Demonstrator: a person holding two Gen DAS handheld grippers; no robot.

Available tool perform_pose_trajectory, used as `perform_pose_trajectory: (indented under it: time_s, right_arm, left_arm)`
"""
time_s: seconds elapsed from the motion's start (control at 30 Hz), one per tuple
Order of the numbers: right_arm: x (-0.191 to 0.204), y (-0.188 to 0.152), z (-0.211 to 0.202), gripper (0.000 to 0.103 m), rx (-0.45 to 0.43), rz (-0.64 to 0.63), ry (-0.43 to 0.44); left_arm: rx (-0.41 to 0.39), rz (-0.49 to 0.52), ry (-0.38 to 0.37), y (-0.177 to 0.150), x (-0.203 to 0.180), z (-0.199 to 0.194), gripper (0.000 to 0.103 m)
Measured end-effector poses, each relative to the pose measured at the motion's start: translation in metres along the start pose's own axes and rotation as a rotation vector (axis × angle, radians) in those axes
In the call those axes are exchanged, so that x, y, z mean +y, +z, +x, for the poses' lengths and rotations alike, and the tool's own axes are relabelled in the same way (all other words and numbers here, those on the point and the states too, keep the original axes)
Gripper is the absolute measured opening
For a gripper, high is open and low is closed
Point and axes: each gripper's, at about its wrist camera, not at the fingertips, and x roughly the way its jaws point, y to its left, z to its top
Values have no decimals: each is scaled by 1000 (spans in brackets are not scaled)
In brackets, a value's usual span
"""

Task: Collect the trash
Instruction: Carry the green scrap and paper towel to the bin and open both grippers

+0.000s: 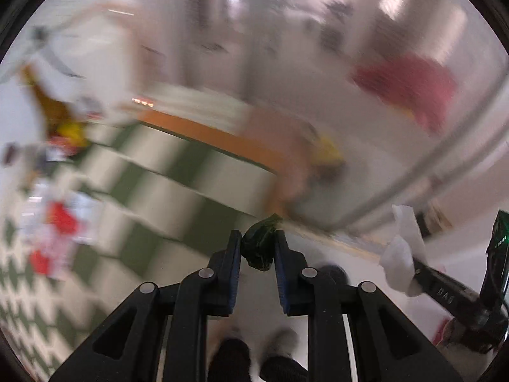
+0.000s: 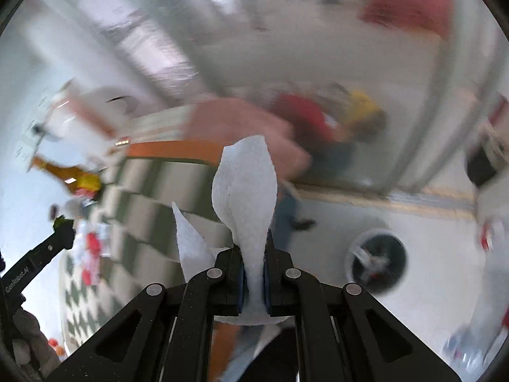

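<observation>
My left gripper (image 1: 257,251) is matte black plastic, two angular linkage arms with triangular cut-outs and round silver pivot pins, blue pads (image 1: 281,281) lining the inner faces. My right gripper (image 2: 253,259) is the same build: black arms, silver pins, blue pad edges. Seen from the right wrist, the left one's side carries white "GenRobot.AI" lettering, with a green-lit part beside it.
</observation>
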Motion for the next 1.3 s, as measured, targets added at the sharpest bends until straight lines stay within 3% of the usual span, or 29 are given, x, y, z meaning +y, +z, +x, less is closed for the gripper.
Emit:
perform_pose_trajectory:
  time_s: [0.17,0.33,0.43,0.53,0.63,0.73,0.9,0.97,1.0,1.03,1.07,1.1,1.13,1.2,1.23,1.27,1.3]
  right_arm:
    - [-152,-42,22,9,53,208,-103]
    - [-290,-100,115,9,158,378,-125]
    - [-348,-133,193,9,221,434,-123]
    - [-387,-158,267,9,267,458,-117]
    - [-419,-178,327,9,309,475,-123]
    - [-439,-188,372,9,340,446,-151]
    - [-444,-200,400,12,361,421,-162]
    - [-443,-197,401,25,371,411,-176]
    - [-443,-196,398,40,368,409,-183]
    - [-443,-196,395,60,365,408,-186]
    - [-443,-196,391,69,361,405,-193]
    - [-443,-194,386,82,358,402,-199]
    - [-440,-194,379,87,354,396,-205]
    - [-440,-193,369,96,345,394,-213]
    - [-438,-191,361,103,338,396,-222]
    - [-438,-191,355,103,329,397,-226]
    - [-437,-190,349,103,324,400,-229]
  left_arm:
    - [223,109,-121,-42,-98,131,17]
    - [450,173,-151,-106,-163,306,17]
    - [556,217,-138,-145,-189,399,17]
    - [621,254,-114,-176,-204,468,17]
    - [648,281,-84,-199,-206,512,17]
    - [661,301,-69,-211,-206,534,17]
    - [657,316,-69,-214,-202,532,20]
    - [656,310,-88,-210,-204,533,23]
    - [652,309,-93,-208,-205,532,25]
    - [645,308,-103,-206,-206,527,38]
    - [632,312,-108,-202,-208,522,61]
    - [617,318,-104,-200,-209,521,73]
    - [589,324,-101,-195,-211,511,83]
    - [568,331,-99,-190,-211,501,85]
    - [561,332,-93,-187,-211,494,93]
    - [550,336,-86,-184,-210,488,100]
    - [534,345,-74,-182,-210,480,100]
